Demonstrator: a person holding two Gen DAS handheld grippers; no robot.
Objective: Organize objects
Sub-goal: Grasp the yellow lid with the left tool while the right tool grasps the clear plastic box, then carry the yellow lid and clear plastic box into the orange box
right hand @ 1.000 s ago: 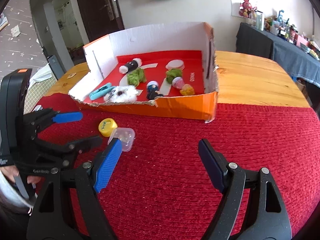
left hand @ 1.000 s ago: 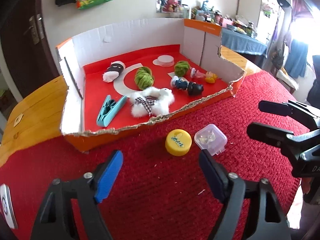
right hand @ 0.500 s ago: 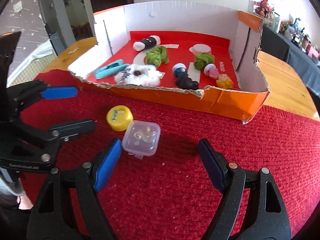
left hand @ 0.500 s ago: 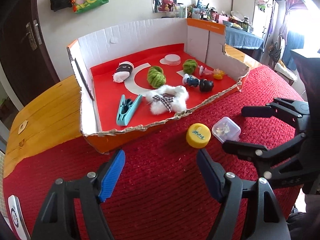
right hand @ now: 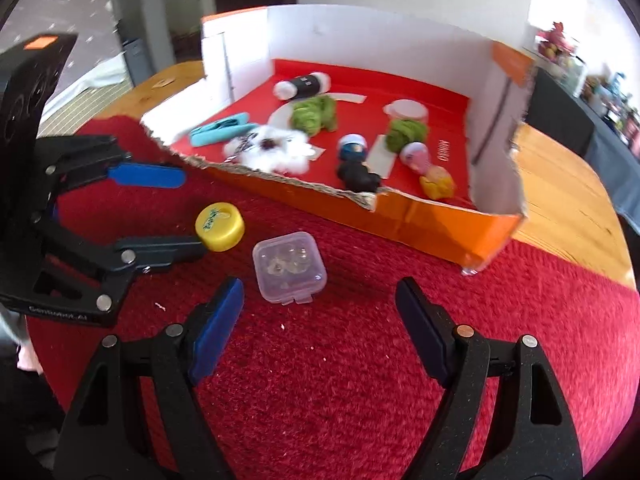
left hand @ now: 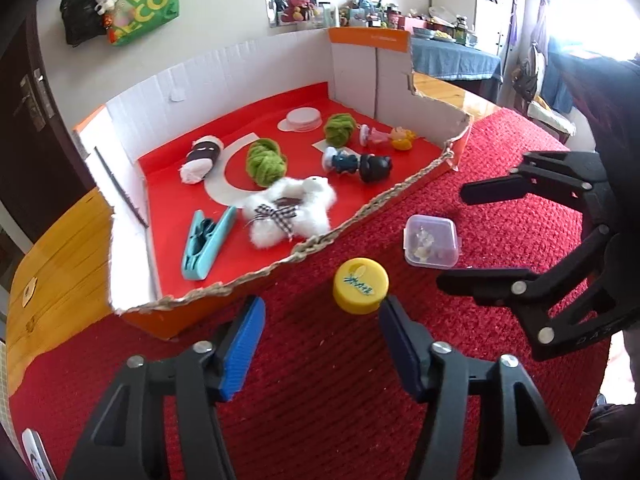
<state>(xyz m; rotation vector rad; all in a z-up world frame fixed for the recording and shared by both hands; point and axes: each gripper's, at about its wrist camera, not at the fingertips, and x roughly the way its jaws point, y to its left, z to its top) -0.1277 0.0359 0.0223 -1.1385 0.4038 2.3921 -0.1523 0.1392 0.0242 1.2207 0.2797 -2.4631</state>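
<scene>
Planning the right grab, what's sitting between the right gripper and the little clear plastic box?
Nothing: in the right wrist view only bare red cloth lies between the open right gripper and the clear plastic box.

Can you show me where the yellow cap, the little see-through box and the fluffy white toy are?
yellow cap [left hand: 361, 285]: left wrist view, on its top face.
little see-through box [right hand: 289, 267]: right wrist view, on its lid.
fluffy white toy [left hand: 291, 210]: left wrist view, on its furry middle.

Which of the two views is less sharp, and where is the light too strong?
The right wrist view is softer: the cardboard box and fluffy white toy look smeared, while the clear plastic case stays fairly legible. The left wrist view is crisp, but the window at upper right is blown out; both views bend straight edges.
</scene>
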